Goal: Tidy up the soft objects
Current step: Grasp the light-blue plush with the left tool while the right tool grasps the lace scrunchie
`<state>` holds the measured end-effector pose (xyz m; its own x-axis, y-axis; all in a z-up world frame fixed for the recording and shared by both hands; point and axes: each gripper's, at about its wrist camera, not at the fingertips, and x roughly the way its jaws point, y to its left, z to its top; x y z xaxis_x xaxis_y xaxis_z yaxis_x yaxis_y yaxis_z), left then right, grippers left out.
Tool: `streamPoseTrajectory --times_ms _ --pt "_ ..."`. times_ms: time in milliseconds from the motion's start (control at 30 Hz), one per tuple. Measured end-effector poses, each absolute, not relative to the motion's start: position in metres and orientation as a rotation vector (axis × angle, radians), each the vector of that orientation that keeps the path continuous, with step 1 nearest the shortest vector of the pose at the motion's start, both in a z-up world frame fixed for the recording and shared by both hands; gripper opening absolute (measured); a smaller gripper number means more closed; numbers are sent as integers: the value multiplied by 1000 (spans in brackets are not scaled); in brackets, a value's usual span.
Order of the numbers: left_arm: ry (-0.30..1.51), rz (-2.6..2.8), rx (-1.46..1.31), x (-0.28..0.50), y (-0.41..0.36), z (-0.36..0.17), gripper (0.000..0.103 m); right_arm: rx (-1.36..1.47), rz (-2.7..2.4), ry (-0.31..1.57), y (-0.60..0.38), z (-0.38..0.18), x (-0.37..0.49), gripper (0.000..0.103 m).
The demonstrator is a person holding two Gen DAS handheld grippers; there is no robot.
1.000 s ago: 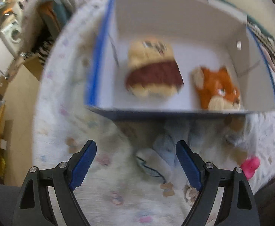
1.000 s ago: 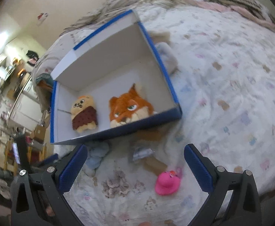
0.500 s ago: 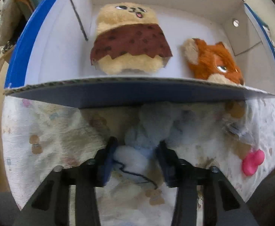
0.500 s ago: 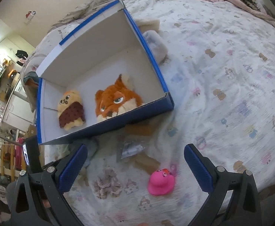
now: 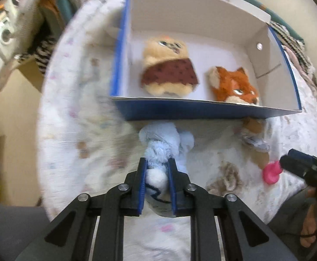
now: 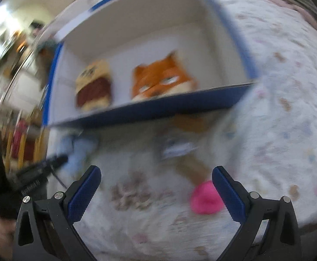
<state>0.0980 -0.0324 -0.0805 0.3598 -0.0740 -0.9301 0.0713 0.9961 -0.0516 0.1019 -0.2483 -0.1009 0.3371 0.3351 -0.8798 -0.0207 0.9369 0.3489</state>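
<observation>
A light blue plush toy (image 5: 162,139) lies on the patterned bedspread just in front of the blue-and-white cardboard box (image 5: 201,111). My left gripper (image 5: 157,163) has its jaws closing, and the pads squeeze the plush's white-and-blue end. In the box lie a beige plush in a brown spotted dress (image 5: 169,74) and an orange fox plush (image 5: 234,87). My right gripper (image 6: 157,170) is open and hangs low over the bedspread. A pink rubber duck (image 6: 205,198) sits just inside its right finger, untouched.
A tan knitted bundle (image 6: 132,191) lies between the right gripper's fingers. A brown toy with a white label (image 6: 180,150) lies by the box's front wall (image 6: 158,108). Folded clothes (image 5: 56,15) are piled beyond the bed's far left edge. A person's hand (image 5: 312,228) shows at the lower right.
My left gripper dropped open over the blue plush, closed on it and drew back from the box with it. My right gripper sank toward the pink duck, staying open.
</observation>
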Motion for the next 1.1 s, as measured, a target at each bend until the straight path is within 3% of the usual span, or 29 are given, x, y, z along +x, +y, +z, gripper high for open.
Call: streamPoseTrajectory --times_ms 500,700,767,867,1100 --pt "1145 -21 -67 93 3 -83 17 -69 386 1395 -137 -161 109 103" --pt "1151 -29 -82 94 2 -85 17 -188 365 1416 -117 -179 108 70" --pt "1149 -30 -85 94 2 -85 17 -238 377 1393 -112 -178 104 43" --pt "1141 -23 -81 94 2 -84 17 -241 388 1378 -109 -175 101 20" --pt "1146 1 -83 95 6 -86 17 -160 403 1323 -111 -155 98 18"
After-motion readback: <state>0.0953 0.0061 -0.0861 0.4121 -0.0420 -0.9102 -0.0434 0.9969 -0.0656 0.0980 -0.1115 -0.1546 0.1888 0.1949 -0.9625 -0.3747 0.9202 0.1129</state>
